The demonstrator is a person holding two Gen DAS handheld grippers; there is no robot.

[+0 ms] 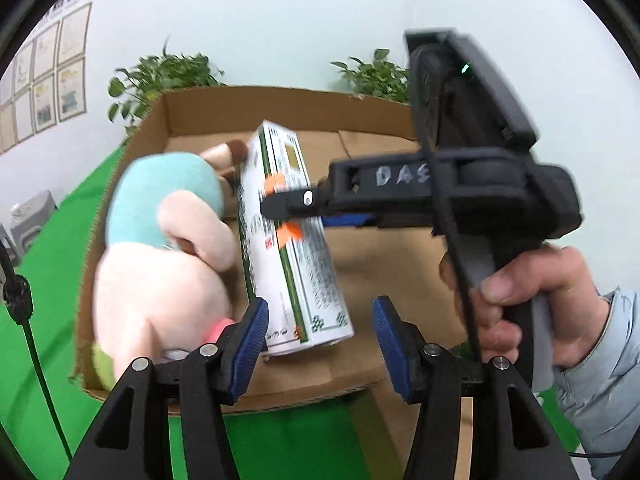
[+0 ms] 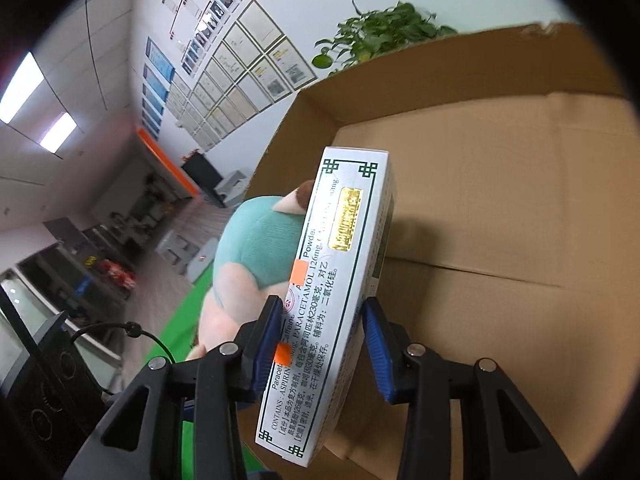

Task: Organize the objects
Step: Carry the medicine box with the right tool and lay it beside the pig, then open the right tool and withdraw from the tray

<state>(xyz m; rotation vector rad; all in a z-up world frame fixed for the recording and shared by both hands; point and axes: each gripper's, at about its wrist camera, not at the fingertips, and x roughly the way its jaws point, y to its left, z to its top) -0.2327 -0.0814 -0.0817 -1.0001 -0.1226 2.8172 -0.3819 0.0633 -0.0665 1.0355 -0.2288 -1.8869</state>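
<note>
A white medicine box [image 1: 288, 240] with green borders and orange tags stands tilted on its edge inside an open cardboard carton [image 1: 280, 98]. It leans against a pink and teal plush toy [image 1: 160, 248] at the carton's left side. My right gripper [image 1: 276, 204] reaches in from the right and is shut on the box. In the right wrist view both blue pads [image 2: 268, 344] sit against the medicine box [image 2: 340, 280], with the plush toy [image 2: 256, 240] behind it. My left gripper [image 1: 320, 346] is open at the carton's near edge. The box's near end lies between its pads, untouched.
A hand [image 1: 540, 304] in a pale blue sleeve holds the right gripper's handle. The carton [image 2: 500, 200] rests on a green cloth [image 1: 48, 280]. Two potted plants [image 1: 168, 76] [image 1: 376, 76] stand behind it against the wall. A black cable [image 1: 24, 320] hangs at the left.
</note>
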